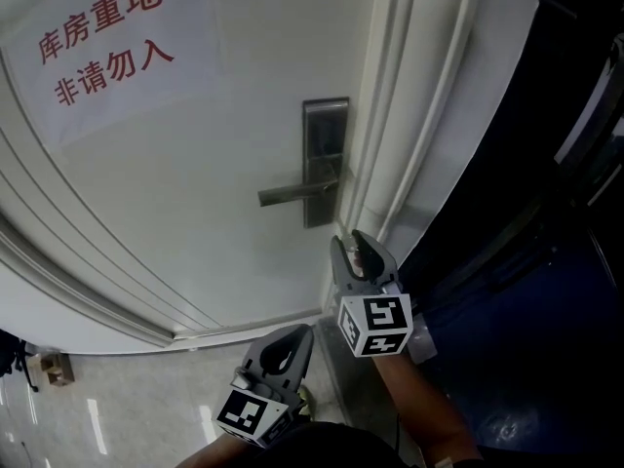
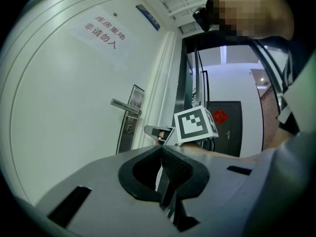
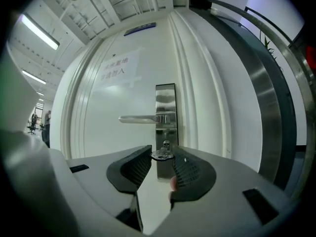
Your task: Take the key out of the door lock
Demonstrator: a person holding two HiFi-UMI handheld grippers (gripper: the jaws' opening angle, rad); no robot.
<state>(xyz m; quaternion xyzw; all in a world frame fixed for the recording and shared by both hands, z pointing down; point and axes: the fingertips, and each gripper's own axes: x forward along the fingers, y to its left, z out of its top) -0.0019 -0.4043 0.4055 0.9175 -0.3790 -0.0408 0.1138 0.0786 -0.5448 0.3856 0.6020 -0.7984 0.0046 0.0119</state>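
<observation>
A white door (image 1: 185,154) carries a steel lock plate (image 1: 325,159) with a lever handle (image 1: 292,193). In the right gripper view the keyhole (image 3: 166,144) sits below the lever (image 3: 140,119). A small silver key (image 3: 161,155) lies flat across the tips of my right gripper (image 3: 163,157), which is shut on it. The key is clear of the keyhole. My right gripper (image 1: 353,245) hangs just below and in front of the plate. My left gripper (image 1: 302,334) is lower, near the floor, shut with nothing in it; its jaws (image 2: 161,151) meet at the tips.
A paper sign with red characters (image 1: 102,42) is stuck on the door's upper left. The white moulded door frame (image 1: 414,115) runs along the right, with a dark glass-and-metal partition (image 1: 546,213) beyond it. Shiny pale floor (image 1: 117,408) lies below.
</observation>
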